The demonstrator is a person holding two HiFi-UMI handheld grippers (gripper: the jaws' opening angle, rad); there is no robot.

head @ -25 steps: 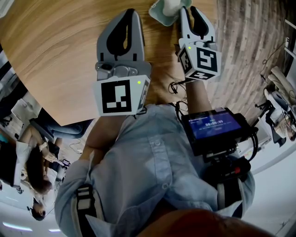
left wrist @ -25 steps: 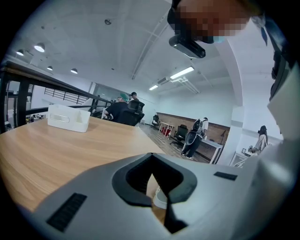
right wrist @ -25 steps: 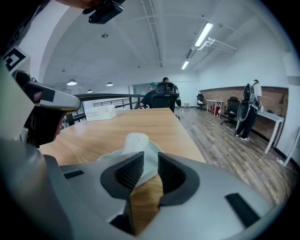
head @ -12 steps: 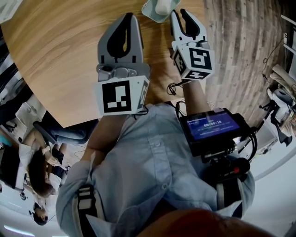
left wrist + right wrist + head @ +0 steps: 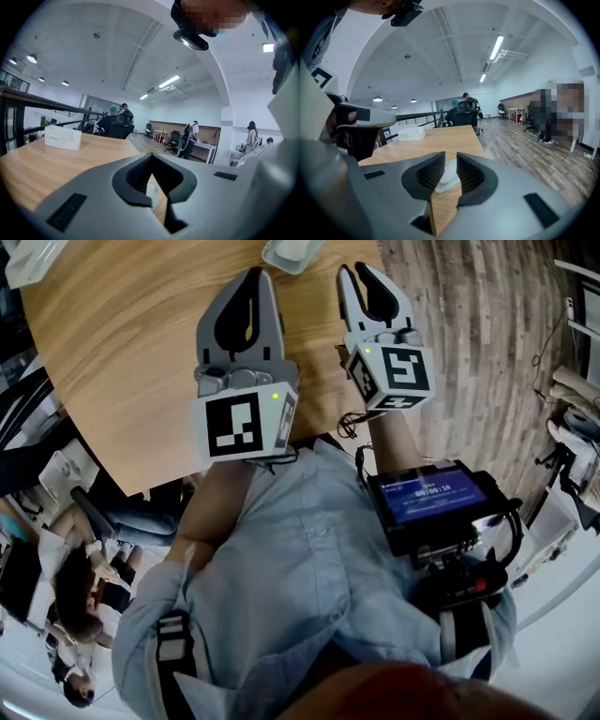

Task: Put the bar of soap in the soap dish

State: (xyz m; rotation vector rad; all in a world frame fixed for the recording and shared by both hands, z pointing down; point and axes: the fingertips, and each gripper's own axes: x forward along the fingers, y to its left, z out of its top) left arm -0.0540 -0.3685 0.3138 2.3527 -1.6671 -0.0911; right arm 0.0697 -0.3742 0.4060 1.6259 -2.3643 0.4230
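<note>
Head view, starting at the near edge of the desk: what have you got?

I've got both grippers side by side just past that edge, pointing across the wood. My left gripper has its fingertips together, with nothing pinched between them. My right gripper sits by the desk's right edge with its jaws a narrow slot apart. They have just been closing, and nothing is in the slot.

So where is the bar of soap?

Farther on, clear of both sets of fingers. In the right gripper view I look through the slot and see it lying in the soap dish, which sits on the desk close to the right edge. My pads touch neither one, and bare wood shows between them and the dish.

And against the left gripper?

From the head view, the dish lies ahead of the gap between my two grippers, apart from the left fingertips.

Anything beyond that?

A white box near the desk's far left corner, well apart from the dish.
</note>
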